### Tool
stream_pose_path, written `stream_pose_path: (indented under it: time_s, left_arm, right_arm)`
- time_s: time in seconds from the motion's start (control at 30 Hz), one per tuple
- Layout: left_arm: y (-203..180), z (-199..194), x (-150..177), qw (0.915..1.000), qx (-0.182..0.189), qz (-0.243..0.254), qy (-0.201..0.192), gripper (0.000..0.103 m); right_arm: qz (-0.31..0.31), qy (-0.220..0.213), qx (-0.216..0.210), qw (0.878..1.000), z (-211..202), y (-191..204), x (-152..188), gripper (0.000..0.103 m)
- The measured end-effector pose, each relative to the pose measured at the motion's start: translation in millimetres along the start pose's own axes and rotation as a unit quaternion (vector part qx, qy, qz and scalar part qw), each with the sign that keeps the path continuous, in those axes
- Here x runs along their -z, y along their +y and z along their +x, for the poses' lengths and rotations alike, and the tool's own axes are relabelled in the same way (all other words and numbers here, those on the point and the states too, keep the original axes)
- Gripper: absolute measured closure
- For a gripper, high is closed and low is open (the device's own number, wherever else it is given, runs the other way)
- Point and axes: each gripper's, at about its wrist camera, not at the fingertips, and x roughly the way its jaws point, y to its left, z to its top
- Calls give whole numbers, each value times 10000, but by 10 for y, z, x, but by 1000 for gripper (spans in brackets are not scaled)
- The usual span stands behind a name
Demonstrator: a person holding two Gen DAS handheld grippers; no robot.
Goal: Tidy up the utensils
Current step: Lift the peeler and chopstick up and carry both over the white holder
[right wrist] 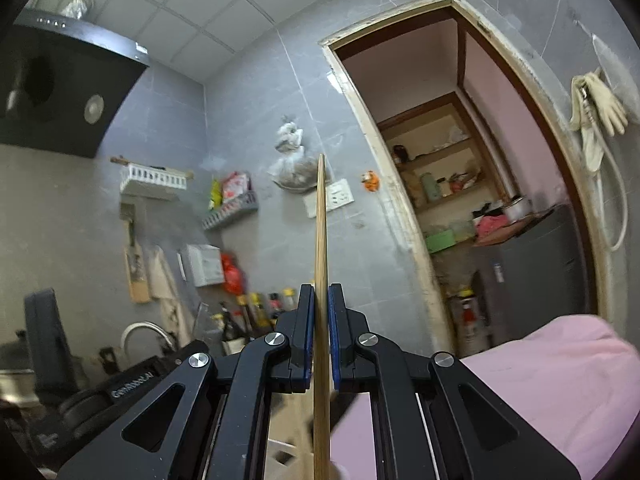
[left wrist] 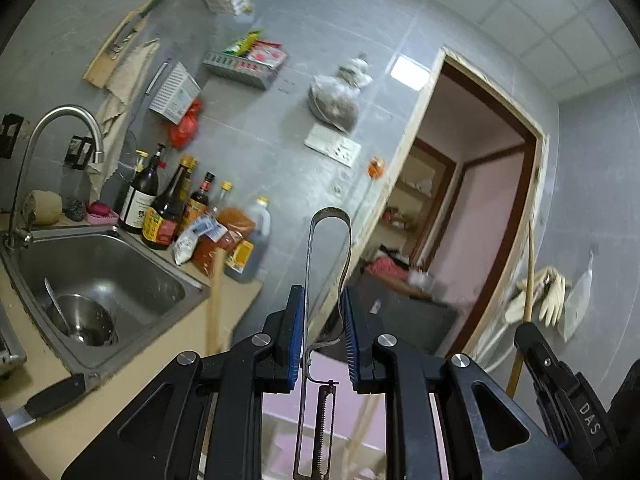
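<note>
In the left wrist view my left gripper (left wrist: pixel 323 304) is shut on a metal peeler (left wrist: pixel 330 216). Its blue pads press both sides of the looped handle. The loop points up and away, and the blade (left wrist: pixel 326 420) hangs back under the gripper. In the right wrist view my right gripper (right wrist: pixel 320 294) is shut on a long wooden chopstick (right wrist: pixel 320 220), which stands upright between the pads. The left wrist view also shows the right gripper (left wrist: pixel 525 334) at the lower right, holding that chopstick (left wrist: pixel 530 272). Both grippers are raised and point about level at the tiled wall.
A steel sink (left wrist: pixel 132 268) at left holds a metal bowl (left wrist: pixel 86 320) with a spoon, under a faucet (left wrist: pixel 60 120). Sauce bottles (left wrist: pixel 160 208) crowd the counter behind. A black-handled knife (left wrist: pixel 52 396) lies near the edge. Wall racks (right wrist: pixel 154 178), a range hood (right wrist: pixel 60 88) and an open doorway (right wrist: pixel 460 160) lie ahead.
</note>
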Motion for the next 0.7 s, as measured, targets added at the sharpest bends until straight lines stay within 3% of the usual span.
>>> stream_pose_path:
  time_s: [0.43, 0.7]
  left_arm:
    - [347, 70, 145, 9977, -244, -578, -241, 87]
    - [221, 42, 305, 9976, -464, -276, -426, 87]
  right_arm:
    - [-532, -192, 132, 9983, 194, 113, 325, 98]
    - [-760, -122, 276, 9966, 191, 135, 481, 98]
